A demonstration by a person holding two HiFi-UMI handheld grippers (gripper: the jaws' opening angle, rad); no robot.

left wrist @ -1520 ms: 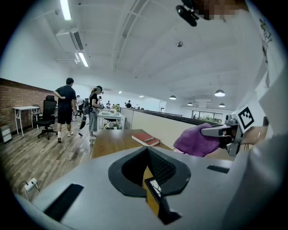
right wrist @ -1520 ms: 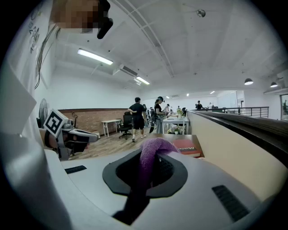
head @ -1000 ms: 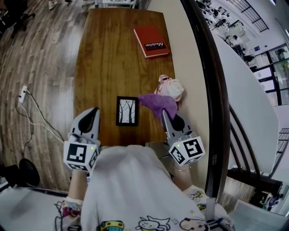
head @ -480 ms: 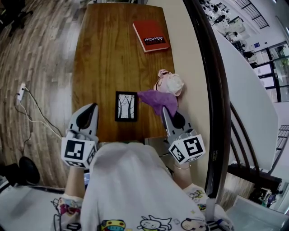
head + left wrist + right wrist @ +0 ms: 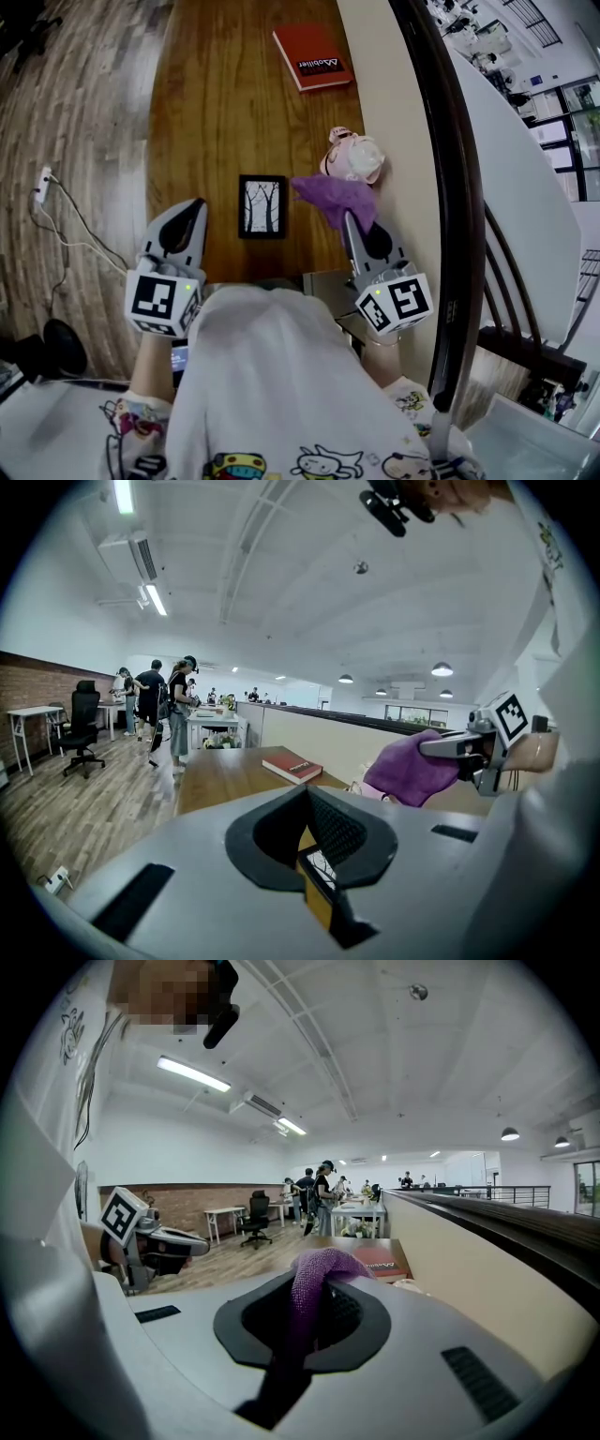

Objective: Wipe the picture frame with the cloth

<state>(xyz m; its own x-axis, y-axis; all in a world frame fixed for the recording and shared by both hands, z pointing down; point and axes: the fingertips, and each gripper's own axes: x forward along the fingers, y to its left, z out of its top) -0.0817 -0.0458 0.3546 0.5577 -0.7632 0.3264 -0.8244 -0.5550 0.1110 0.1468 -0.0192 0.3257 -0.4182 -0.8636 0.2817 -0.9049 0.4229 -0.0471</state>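
A small black picture frame (image 5: 262,206) with a tree drawing lies flat on the wooden table (image 5: 234,112). My right gripper (image 5: 350,221) is shut on a purple cloth (image 5: 335,198), which hangs bunched just right of the frame's upper corner. The cloth (image 5: 313,1290) rises out of the shut jaws in the right gripper view, and the cloth (image 5: 412,767) also shows at the right of the left gripper view. My left gripper (image 5: 194,208) is shut and empty, left of the frame near the table's front edge.
A red book (image 5: 313,58) lies at the far end of the table. A pink and white soft toy (image 5: 354,157) sits against the beige wall (image 5: 389,103) behind the cloth. A cable and plug (image 5: 42,187) lie on the wooden floor to the left. People stand at distant desks (image 5: 159,700).
The head view has shifted slightly. Both grippers, the cloth and the frame keep nearly the same places.
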